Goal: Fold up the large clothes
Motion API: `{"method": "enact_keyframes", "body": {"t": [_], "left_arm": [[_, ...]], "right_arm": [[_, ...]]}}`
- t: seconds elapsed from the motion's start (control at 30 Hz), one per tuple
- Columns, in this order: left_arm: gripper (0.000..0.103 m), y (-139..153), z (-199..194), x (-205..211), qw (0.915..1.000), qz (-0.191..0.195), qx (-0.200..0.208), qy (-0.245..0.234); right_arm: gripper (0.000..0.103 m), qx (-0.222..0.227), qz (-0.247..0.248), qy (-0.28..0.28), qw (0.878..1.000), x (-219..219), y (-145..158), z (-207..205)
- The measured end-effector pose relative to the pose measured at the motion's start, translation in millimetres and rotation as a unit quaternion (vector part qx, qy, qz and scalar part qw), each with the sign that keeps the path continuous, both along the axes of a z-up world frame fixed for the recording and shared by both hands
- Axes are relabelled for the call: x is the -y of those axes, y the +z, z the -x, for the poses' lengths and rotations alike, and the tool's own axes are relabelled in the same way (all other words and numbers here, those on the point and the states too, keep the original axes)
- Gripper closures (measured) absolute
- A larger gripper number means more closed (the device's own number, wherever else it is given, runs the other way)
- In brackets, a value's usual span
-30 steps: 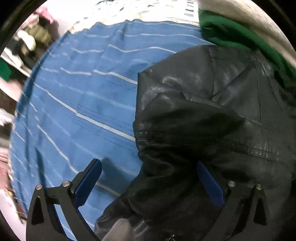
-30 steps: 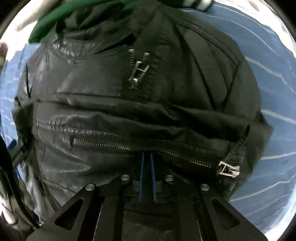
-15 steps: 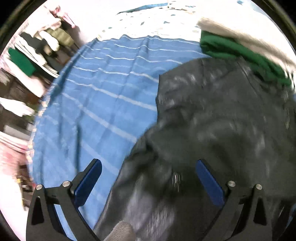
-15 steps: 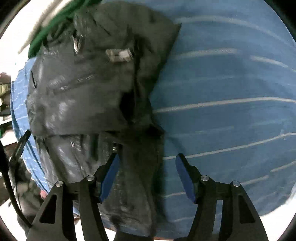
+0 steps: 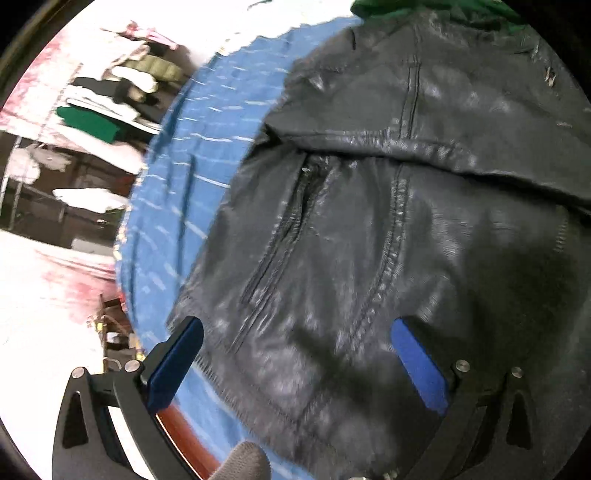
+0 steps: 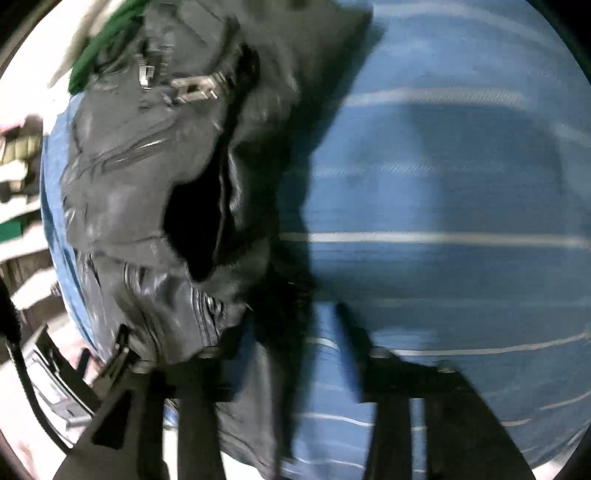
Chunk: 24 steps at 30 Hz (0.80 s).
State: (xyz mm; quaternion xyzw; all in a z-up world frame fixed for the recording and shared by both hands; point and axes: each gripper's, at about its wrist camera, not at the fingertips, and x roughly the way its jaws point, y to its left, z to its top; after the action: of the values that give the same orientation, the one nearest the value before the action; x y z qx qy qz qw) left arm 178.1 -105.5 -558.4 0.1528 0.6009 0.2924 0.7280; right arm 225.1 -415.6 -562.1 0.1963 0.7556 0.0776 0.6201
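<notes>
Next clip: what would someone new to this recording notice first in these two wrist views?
A shiny black leather jacket dominates, lying rumpled on a blue cloth with thin white stripes. In the right wrist view a metal buckle glints near its top. A green garment peeks out beyond the jacket's far edge.

Blue striped cloth (image 6: 461,192) over the table, black leather jacket (image 5: 369,229) lying on it

Jacket (image 5: 388,221) on striped cloth (image 6: 443,184); folded garment (image 5: 388,9) behind, apparently touching.
</notes>
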Motion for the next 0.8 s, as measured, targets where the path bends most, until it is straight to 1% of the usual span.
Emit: {"method": "enact_keyframes", "body": {"t": [0.03, 0.1, 0.17, 0.2, 0.23, 0.27, 0.3, 0.37, 0.43, 0.47, 0.5, 0.53, 0.57, 0.63, 0.7, 0.8], "left_arm": [[0.0, 6, 4, 8, 0.9999, -0.011, 0.002, 0.0], [0.0, 19, 15, 32, 0.9997, -0.025, 0.0, -0.009], [0.0, 27, 27, 60, 0.9992, -0.034, -0.006, -0.021], [0.0, 30, 36, 81, 0.9989, -0.031, -0.013, -0.032], [0.0, 29, 42, 97, 0.9987, -0.029, -0.017, -0.039], [0.0, 29, 49, 117, 0.9982, -0.027, -0.023, -0.049], [0.0, 28, 56, 138, 0.9973, -0.023, -0.029, -0.062], [0.0, 22, 68, 174, 0.9947, -0.016, -0.046, -0.09], [0.0, 7, 79, 209, 0.9896, -0.003, -0.074, -0.123], [0.0, -4, 84, 224, 0.9865, 0.002, -0.087, -0.139], [0.0, -15, 86, 235, 0.9837, -0.003, -0.097, -0.151], [0.0, -22, 87, 241, 0.9818, -0.012, -0.104, -0.158], [0.0, -36, 86, 244, 0.9797, -0.03, -0.112, -0.164], [0.0, -49, 81, 239, 0.9793, -0.049, -0.114, -0.16], [0.0, -54, 70, 225, 0.9838, -0.053, -0.099, -0.14], [0.0, -51, 51, 199, 0.989, -0.072, -0.07, -0.109]], "right_arm": [[0.034, 0.012, 0.009, 0.013, 1.0, 9, 9, 1], [0.033, 0.019, 0.023, 0.024, 0.999, 31, 22, 4], [0.033, 0.017, 0.031, 0.019, 0.999, 60, 30, 8], [0.033, 0.015, 0.035, 0.016, 0.999, 85, 33, 15], [0.033, 0.013, 0.04, 0.013, 0.999, 87, 33, 14], [0.033, 0.01, 0.047, 0.006, 0.999, 102, 35, 18], [0.033, 0.008, 0.052, 0.001, 0.999, 106, 36, 20], [0.033, 0.002, 0.058, -0.017, 0.998, 141, 40, 29], [0.033, -0.001, 0.063, -0.035, 0.997, 159, 39, 32], [0.033, -0.002, 0.066, -0.042, 0.997, 160, 37, 33], [0.033, -0.003, 0.069, -0.049, 0.996, 167, 37, 33], [0.033, -0.003, 0.07, -0.058, 0.996, 179, 37, 35], [0.033, -0.002, 0.07, -0.063, 0.996, 173, 33, 32], [0.033, 0.001, 0.071, -0.065, 0.995, 183, 33, 31], [0.033, 0.003, 0.068, -0.063, 0.996, 188, 31, 28], [0.033, 0.008, 0.055, -0.056, 0.997, 162, 21, 20]]}}
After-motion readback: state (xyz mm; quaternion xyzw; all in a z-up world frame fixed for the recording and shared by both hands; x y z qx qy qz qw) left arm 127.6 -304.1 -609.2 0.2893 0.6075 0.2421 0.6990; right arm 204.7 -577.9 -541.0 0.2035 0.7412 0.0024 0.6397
